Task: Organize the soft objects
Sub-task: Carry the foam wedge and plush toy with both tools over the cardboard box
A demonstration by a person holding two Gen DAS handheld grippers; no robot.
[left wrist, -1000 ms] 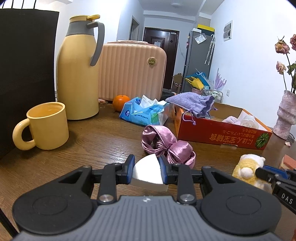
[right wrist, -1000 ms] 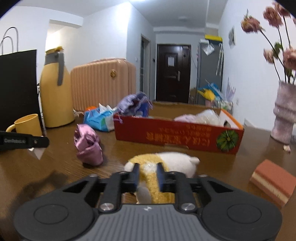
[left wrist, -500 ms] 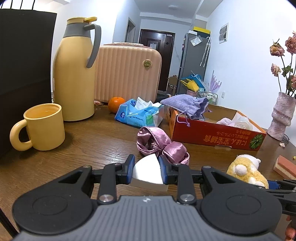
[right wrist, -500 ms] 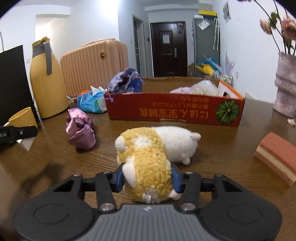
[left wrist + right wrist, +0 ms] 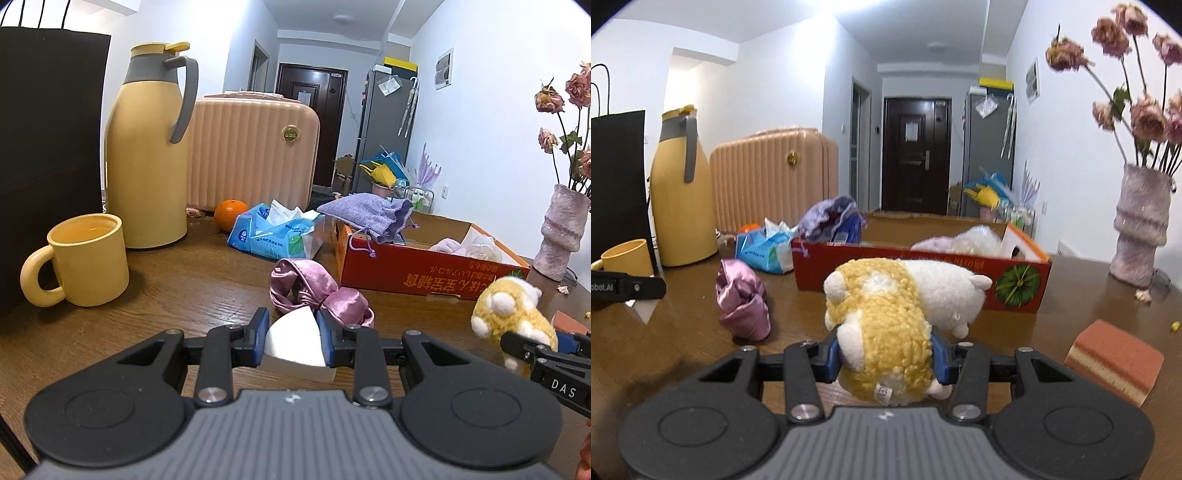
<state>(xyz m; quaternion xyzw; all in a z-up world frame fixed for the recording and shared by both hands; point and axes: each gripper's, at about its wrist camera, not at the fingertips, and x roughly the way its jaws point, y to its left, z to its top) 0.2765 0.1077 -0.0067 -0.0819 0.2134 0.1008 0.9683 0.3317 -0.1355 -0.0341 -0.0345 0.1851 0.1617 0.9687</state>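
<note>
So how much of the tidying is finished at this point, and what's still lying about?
Some soft things already sit in the red box: a purple pouch draped on its edge and pale bundles inside. In hand: the right gripper clamps the plush toy, lifted clear of the table, and the left gripper grips a white sponge. Left on the table: the pink satin cloth and an orange sponge.

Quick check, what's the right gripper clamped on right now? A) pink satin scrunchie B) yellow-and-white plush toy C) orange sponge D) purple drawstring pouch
B: the right gripper has its jaws pressed into both sides of the yellow-and-white plush toy, which is lifted in front of the red box; the scrunchie and sponge lie on the table, apart from it.
</note>
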